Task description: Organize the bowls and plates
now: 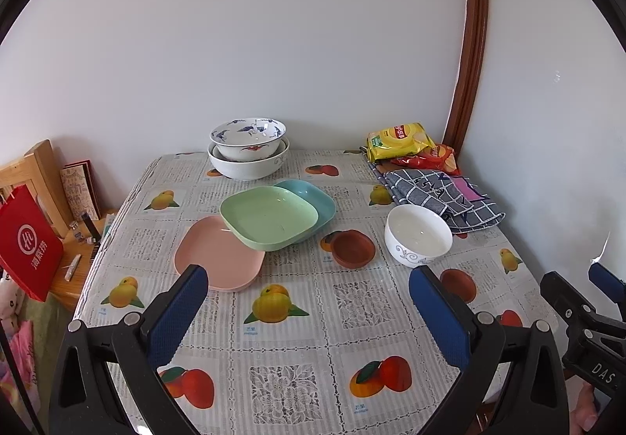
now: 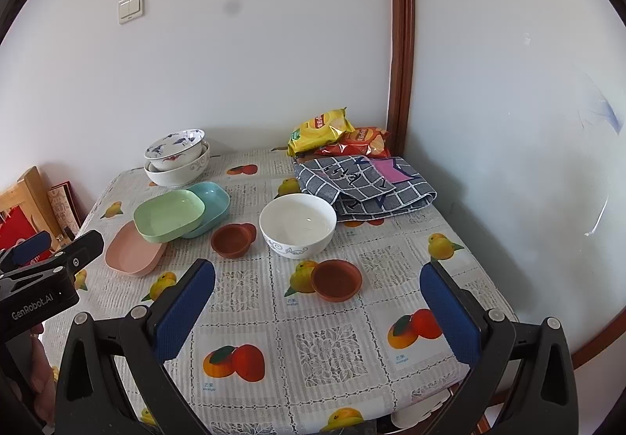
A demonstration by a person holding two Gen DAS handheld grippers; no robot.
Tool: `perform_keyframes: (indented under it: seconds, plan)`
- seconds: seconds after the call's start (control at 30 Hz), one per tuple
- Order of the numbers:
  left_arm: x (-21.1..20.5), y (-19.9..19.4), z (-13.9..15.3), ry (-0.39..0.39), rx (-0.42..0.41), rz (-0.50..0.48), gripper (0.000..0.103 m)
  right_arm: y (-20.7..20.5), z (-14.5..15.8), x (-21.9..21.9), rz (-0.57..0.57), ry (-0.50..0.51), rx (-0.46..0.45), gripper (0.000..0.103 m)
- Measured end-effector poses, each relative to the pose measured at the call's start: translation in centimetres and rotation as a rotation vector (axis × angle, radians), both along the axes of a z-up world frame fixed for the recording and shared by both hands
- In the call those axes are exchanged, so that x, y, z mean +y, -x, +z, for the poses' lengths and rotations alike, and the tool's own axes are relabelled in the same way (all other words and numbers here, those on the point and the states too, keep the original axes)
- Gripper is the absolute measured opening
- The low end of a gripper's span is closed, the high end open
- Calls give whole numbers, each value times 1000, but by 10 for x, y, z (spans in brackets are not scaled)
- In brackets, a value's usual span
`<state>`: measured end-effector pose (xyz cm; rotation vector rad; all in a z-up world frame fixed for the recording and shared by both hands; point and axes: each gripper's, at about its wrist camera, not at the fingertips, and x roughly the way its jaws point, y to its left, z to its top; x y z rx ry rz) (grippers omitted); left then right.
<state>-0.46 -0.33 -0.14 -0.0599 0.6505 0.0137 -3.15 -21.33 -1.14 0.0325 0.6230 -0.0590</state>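
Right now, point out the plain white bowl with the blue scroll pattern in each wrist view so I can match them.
Left wrist view: the white bowl sits right of centre, in front of the checked cloth.
Right wrist view: the white bowl sits near the centre, again just in front of the checked cloth.
Shared landmark: the small brown dish immediately left of the bowl.

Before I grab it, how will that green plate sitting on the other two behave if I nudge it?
The green plate looks like light plastic, so it probably slides easily. It rests tilted across the pink plate and blue plate, so a push may rock it or drag those along. Unlikely to break.
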Motion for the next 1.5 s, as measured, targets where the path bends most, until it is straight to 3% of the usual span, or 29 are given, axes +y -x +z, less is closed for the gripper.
perform_keyframes:
  seconds: [1.5]
  plan:
    - [2, 1, -3, -7, 5, 7, 103, 2, 0, 4, 8, 1, 0, 103]
